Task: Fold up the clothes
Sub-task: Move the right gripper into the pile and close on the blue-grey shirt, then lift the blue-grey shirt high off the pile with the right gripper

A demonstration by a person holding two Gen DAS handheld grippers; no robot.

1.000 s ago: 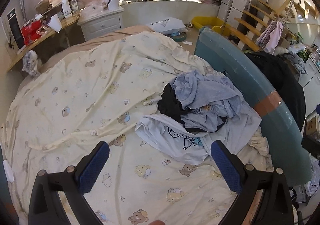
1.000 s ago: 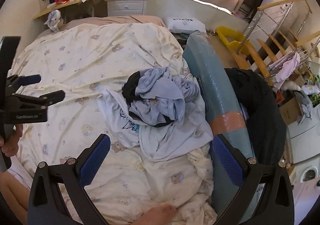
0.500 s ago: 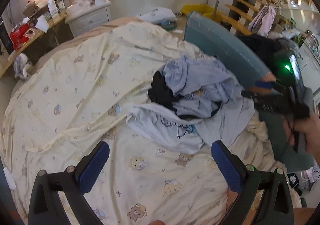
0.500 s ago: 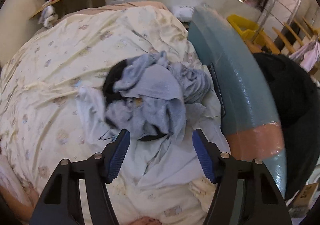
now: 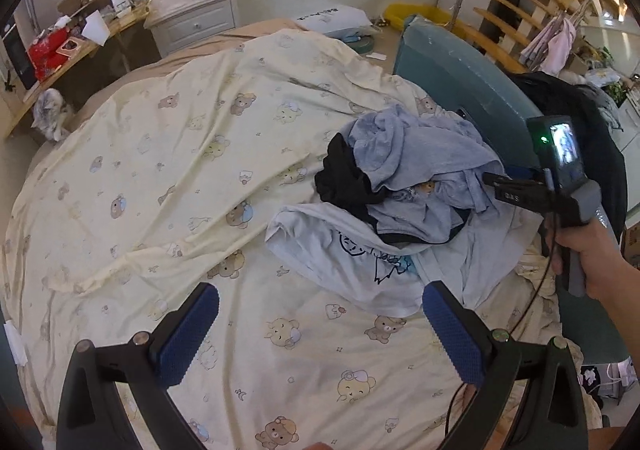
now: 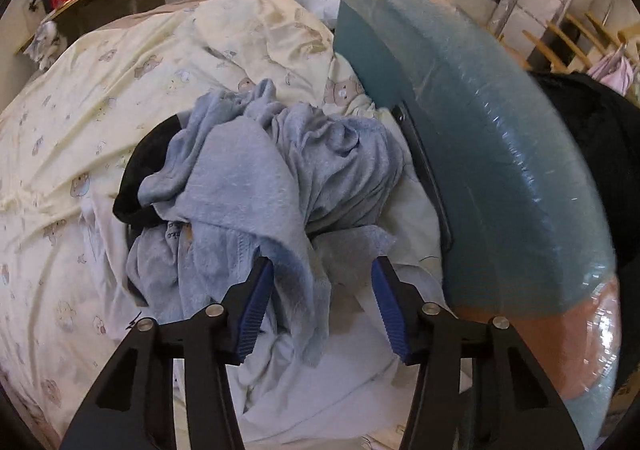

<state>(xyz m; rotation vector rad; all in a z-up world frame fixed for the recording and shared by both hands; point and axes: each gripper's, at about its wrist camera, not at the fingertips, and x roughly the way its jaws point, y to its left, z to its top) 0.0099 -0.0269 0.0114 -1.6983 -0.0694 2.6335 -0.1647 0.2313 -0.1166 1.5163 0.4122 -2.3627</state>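
A heap of clothes (image 5: 404, 186) lies on the right side of the bed: a grey-blue garment (image 6: 256, 178) on top, a black one (image 6: 148, 158) under its left edge, and a white T-shirt with a blue print (image 5: 340, 250) at the bottom. My right gripper (image 6: 322, 302) is open and low over the heap's near side, with a fold of the grey-blue garment hanging between its blue pads (image 6: 256, 302). In the left wrist view, a hand (image 5: 592, 258) holds the right gripper (image 5: 516, 190) against the heap's right side. My left gripper (image 5: 320, 334) is open above the sheet, short of the T-shirt.
A cream bear-print sheet (image 5: 180, 170) covers the round bed. A teal padded headboard (image 6: 480, 122) curves along the right, with dark clothing (image 5: 600, 138) draped behind it. A white nightstand (image 5: 196, 18), a cluttered desk (image 5: 60, 50) and wooden stairs (image 5: 520, 10) stand beyond.
My right gripper has moved forward and down onto the clothes heap, and its jaws have narrowed around a grey-blue fold. The left gripper has drifted slightly while staying open.
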